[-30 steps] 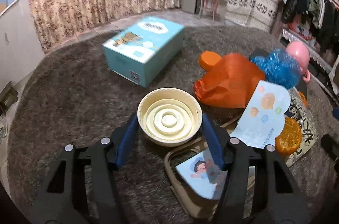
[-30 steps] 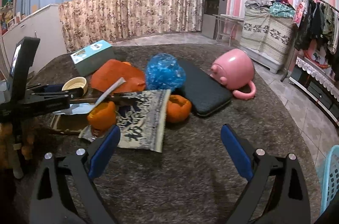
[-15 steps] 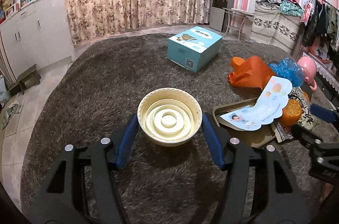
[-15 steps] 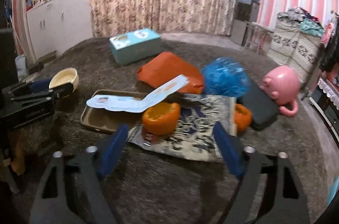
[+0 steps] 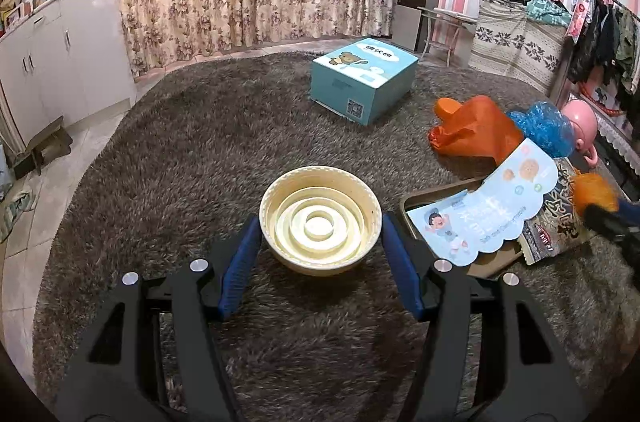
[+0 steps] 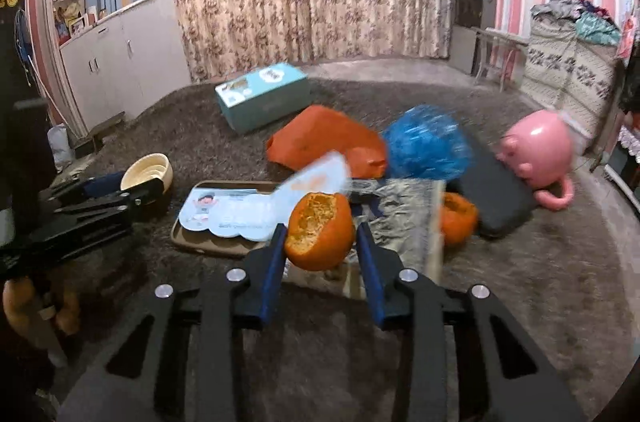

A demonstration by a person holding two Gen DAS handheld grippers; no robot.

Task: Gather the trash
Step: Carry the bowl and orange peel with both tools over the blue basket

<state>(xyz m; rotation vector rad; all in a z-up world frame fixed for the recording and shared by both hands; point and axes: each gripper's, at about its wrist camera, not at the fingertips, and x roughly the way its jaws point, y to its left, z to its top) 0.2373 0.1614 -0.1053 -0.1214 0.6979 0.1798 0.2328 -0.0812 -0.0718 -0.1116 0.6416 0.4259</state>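
Shaggy grey carpet (image 6: 540, 274) under torn, hollowed orange peel (image 6: 319, 231) pinched in right hand-held gripper (image 6: 320, 242), jaws just closing.

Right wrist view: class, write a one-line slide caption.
Right gripper, jaws just closing, around a hollow orange peel half above a grey shaggy rug.

Beside the teal box (image 5: 363, 85) with its cartoon bear lie an orange bag (image 5: 476, 132), a blue crinkled bag (image 5: 546, 128) and a pink mug (image 6: 538, 152); nearer, a cream bowl (image 5: 320, 220) on grey-brown carpet (image 5: 180, 158).
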